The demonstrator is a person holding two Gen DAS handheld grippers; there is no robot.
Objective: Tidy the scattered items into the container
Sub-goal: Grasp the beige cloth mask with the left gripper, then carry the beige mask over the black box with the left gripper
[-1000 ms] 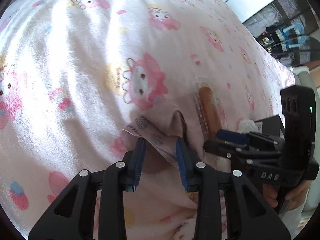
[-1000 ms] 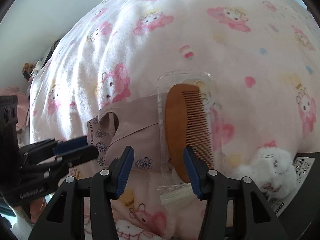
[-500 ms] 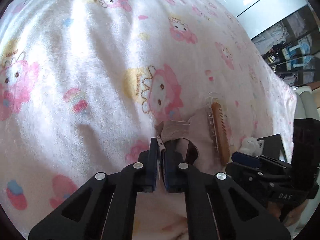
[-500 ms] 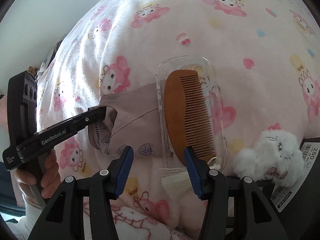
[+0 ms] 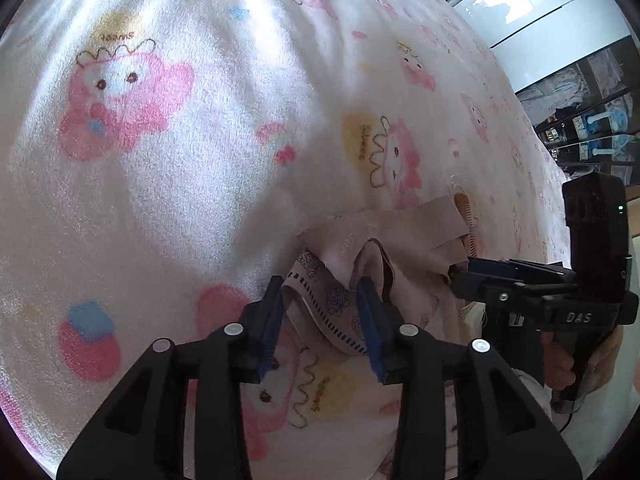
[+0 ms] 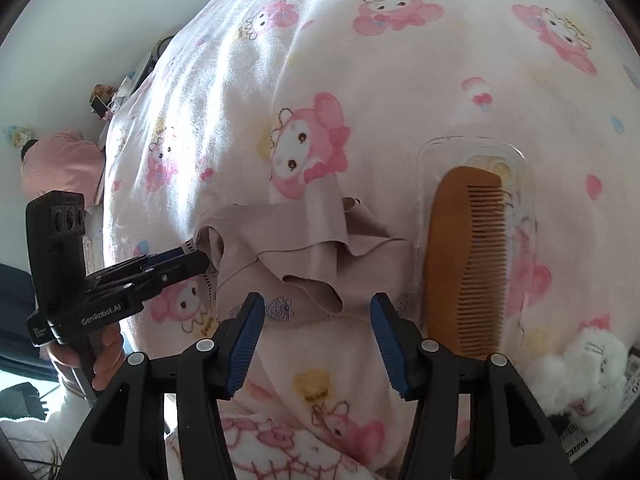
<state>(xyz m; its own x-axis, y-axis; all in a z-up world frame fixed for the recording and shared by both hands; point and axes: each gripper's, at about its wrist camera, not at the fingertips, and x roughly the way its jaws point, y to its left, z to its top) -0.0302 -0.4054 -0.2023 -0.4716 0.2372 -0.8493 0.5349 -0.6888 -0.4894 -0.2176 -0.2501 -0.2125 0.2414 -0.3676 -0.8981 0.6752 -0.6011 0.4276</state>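
"DAS" marks the right gripper [image 5: 460,270], "GenRobot.AI" the left gripper [image 5: 320,320]; both jaws are opening around the crumpled beige underwear [image 6: 304,248], pinching nothing.

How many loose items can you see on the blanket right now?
4. Beige garment in the middle; comb to its right, lying on a clear phone case; white plush toy at lower right. More may be hidden under the garment or out of frame.

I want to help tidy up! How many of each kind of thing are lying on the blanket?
Beige cloth: 1
Wooden comb: 1
Clear phone case: 1
White fluffy toy: 1
Total: 4
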